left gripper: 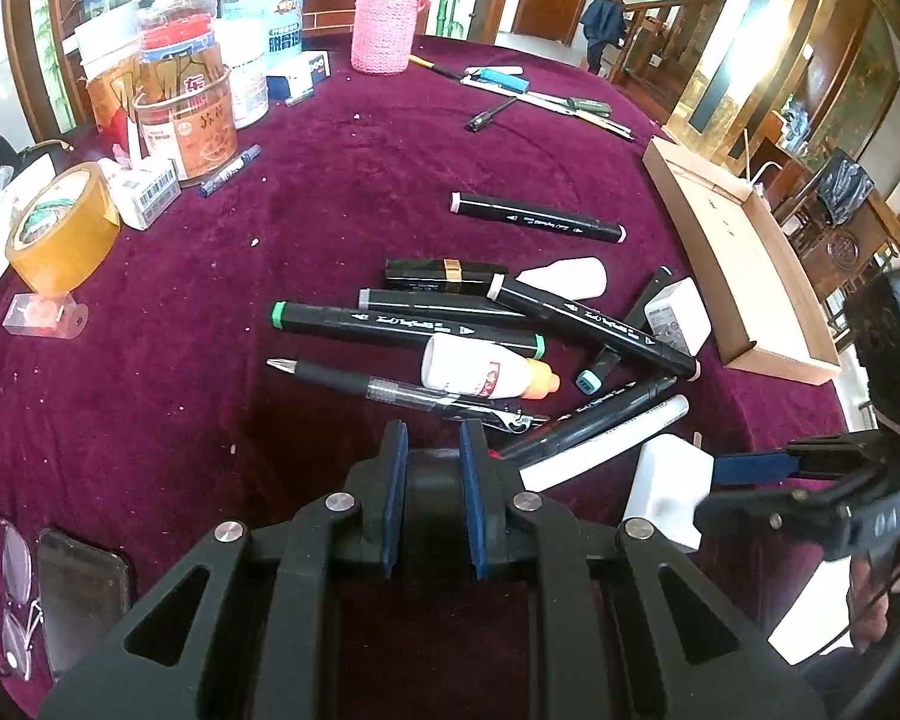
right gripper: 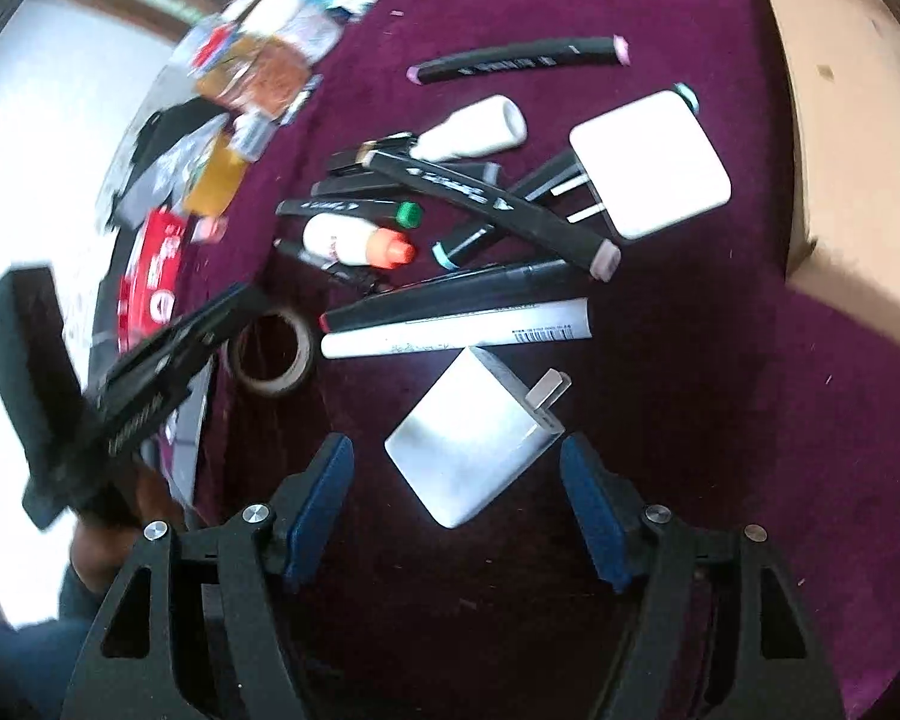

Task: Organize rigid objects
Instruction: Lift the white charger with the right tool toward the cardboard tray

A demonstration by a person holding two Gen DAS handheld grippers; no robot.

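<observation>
The left wrist view looks down at a slant past its own claw (left gripper: 432, 498) at lower centre, across the maroon counter (left gripper: 342, 192) to the room beyond. The right wrist view sits closer and steeper, its claw (right gripper: 459, 516) at the bottom edge. Both share the heap of markers: the orange-capped bottle (left gripper: 486, 373) (right gripper: 354, 243), the near white charger (left gripper: 666, 492) (right gripper: 474, 450) and the cardboard tray (left gripper: 750, 276) (right gripper: 852, 120) at right.

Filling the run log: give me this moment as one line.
left tongs: shut, empty | right tongs: open, over near charger, not gripping | box: empty | markers: piled on cloth
</observation>
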